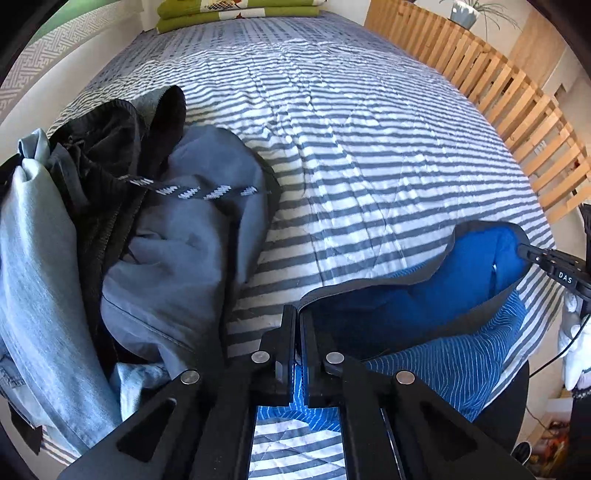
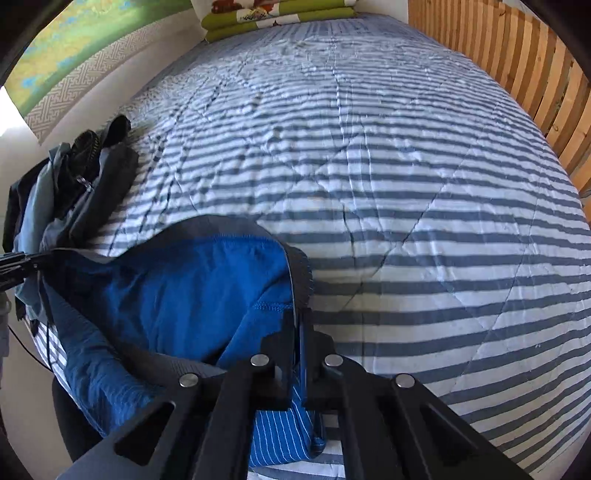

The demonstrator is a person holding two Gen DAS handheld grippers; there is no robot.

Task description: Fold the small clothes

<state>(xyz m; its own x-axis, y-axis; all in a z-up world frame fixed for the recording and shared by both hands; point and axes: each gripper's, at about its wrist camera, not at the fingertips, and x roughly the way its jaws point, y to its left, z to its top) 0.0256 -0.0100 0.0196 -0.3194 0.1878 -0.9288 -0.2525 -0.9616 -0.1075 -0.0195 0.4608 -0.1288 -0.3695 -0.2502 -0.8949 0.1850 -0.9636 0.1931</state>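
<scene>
Blue pinstriped shorts [image 1: 436, 306] with a grey waistband hang stretched between both grippers above the near edge of the striped bed [image 1: 351, 147]. My left gripper [image 1: 297, 314] is shut on one end of the waistband. In the right wrist view my right gripper [image 2: 298, 317] is shut on the other end of the shorts [image 2: 177, 295], whose blue inside faces up. The right gripper's fingers [image 1: 535, 254] show at the right edge of the left wrist view, and the left gripper's fingertips [image 2: 22, 260] show at the left edge of the right wrist view.
A heap of grey, black and light denim clothes [image 1: 110, 240] lies on the bed's left side, also the heap [image 2: 74, 184] in the right wrist view. A wooden slatted rail [image 1: 498, 92] borders the right. Folded green bedding [image 1: 236, 11] sits at the far end.
</scene>
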